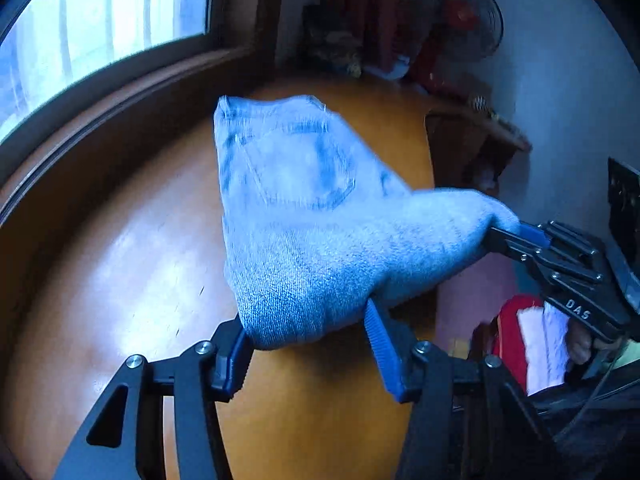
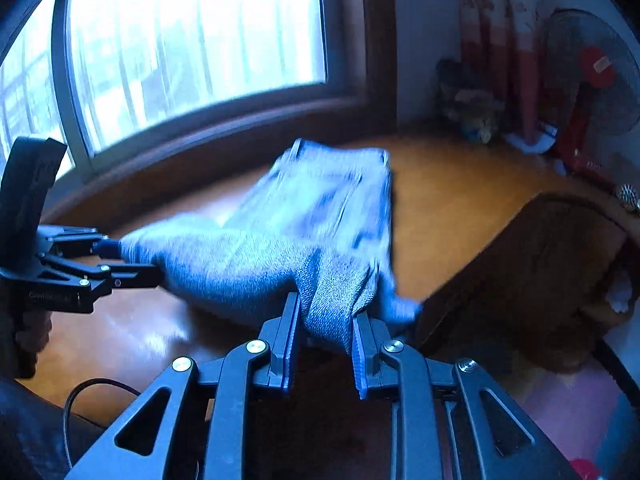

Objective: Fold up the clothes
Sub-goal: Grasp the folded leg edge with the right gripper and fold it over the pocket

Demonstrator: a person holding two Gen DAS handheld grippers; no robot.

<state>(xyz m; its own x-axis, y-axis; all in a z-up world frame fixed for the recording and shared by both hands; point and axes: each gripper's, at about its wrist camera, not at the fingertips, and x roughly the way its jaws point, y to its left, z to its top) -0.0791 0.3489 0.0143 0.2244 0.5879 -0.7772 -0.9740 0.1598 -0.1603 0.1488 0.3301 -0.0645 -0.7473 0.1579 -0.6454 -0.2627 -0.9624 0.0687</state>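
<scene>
Left gripper point(image 1: 308, 344): jaws clamped on a near fold of the jeans point(image 1: 304, 208), pointing forward over the table point(image 1: 120, 280).
Right gripper point(image 2: 326, 334): jaws pinching the neighbouring fold, level with the left.
Jeans: pale denim, near end lifted, waistband end resting on the wooden table below the window point(image 2: 192, 40).

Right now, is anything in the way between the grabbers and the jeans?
No. Both already grip the jeans. The left gripper has a fold between its fingers, and the right gripper pinches another bunch. The far end rests on the wooden table, with nothing on top.
</scene>
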